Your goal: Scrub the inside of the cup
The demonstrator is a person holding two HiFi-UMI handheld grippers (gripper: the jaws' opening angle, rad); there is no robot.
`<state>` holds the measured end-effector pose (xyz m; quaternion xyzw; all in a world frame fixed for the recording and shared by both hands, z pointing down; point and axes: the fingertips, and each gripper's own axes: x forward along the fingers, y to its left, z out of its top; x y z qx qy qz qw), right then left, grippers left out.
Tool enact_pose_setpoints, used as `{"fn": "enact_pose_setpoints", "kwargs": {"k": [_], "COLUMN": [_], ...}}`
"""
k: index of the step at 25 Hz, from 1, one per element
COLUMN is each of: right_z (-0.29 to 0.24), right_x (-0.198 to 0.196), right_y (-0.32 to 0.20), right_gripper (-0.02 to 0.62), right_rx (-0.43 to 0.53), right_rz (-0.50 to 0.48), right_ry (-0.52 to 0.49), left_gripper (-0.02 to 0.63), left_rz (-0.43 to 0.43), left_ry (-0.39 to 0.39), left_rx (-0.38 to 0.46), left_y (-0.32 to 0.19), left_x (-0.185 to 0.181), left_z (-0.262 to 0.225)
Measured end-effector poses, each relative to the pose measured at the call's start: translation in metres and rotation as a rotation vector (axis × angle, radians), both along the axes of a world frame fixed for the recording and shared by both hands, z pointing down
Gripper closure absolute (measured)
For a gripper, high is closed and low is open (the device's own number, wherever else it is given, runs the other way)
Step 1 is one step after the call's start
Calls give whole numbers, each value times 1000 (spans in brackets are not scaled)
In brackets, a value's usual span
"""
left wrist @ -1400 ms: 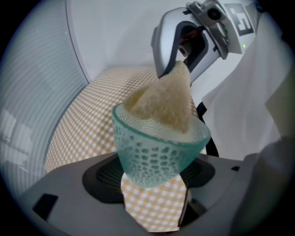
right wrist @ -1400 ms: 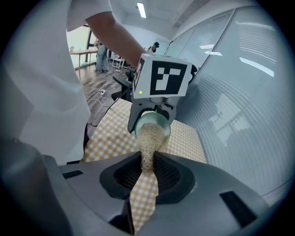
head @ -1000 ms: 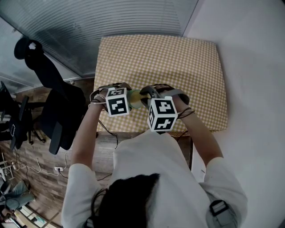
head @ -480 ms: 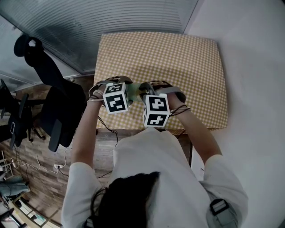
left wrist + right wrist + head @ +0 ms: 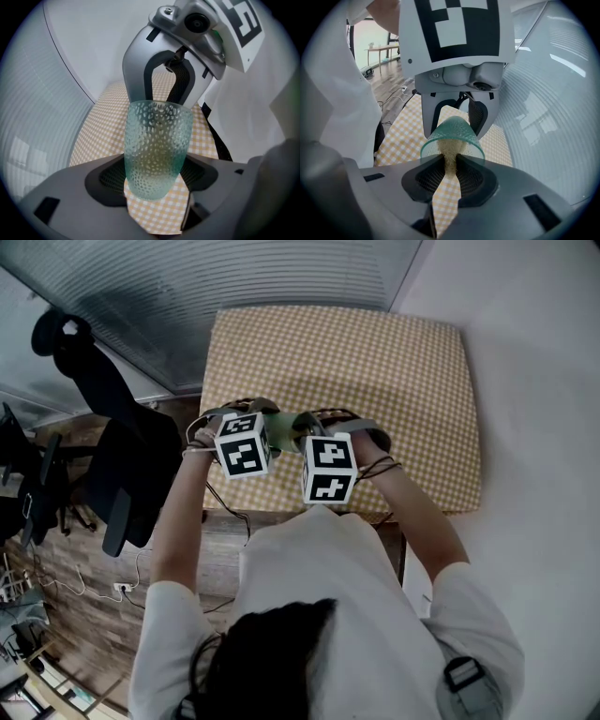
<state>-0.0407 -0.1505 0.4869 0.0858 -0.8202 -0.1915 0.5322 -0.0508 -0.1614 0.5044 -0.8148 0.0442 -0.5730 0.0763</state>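
1. The desk (image 5: 394, 371) is covered edge to edge by a yellow-and-white checked cloth (image 5: 328, 362).
2. The desk's right side runs along a plain white wall (image 5: 534, 381). Its far side meets a ribbed, bluish-grey panel (image 5: 234, 287) that slants across the top of the head view.
3. Left of the desk is a wood-plank floor (image 5: 66, 559). Black office chairs (image 5: 122, 474) stand there, and loose cables (image 5: 89, 594) trail over the boards.
4. A person in a white top (image 5: 337, 615) stands at the desk's near edge, with both forearms reaching forward over it.
5. The left tool (image 5: 152, 176) is clamped on the cup (image 5: 157, 145), a see-through blue-green glass with a dimpled skin. Its pads press the lower body from both sides.
6. The cup is held over the near strip of the cloth, between the two tools. In the head view only a green glimpse of it shows there.
7. The right tool (image 5: 451, 168) has its jaws drawn nearly together, pinching a thin yellowish sponge (image 5: 449, 150).
8. The cup's open mouth faces the right tool, and the front end of the sponge reaches in through the rim.
9. In the head view the two tools sit side by side and near each other, both angled steeply down toward the checked surface.
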Motion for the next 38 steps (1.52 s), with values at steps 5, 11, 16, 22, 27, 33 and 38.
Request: {"fn": "enact_pose_setpoints", "kwargs": {"k": [5, 11, 16, 22, 27, 33, 38], "right_z": [4, 7, 6, 0, -6, -18, -18], "right_x": [4, 6, 6, 7, 4, 3, 2], "right_y": [9, 11, 15, 21, 20, 28, 30], "right_gripper": [515, 515, 515, 517, 515, 515, 515], "right_rx": [-42, -67, -144, -332, -453, -659, -738], "right_rz": [-44, -59, -48, 21, 87, 125, 157], "right_ry": [12, 21, 2, -106, -202, -336, -345], "left_gripper": [259, 259, 259, 259, 259, 259, 259], "left_rz": [7, 19, 41, 66, 75, 97, 108], "left_ry": [10, 8, 5, 20, 31, 70, 64], "left_rx": [-3, 1, -7, 17, 37, 38, 36], "left_y": [2, 1, 1, 2, 1, 7, 8], "left_x": [4, 5, 6, 8, 10, 13, 13], "left_z": [0, 5, 5, 3, 1, -5, -2]}}
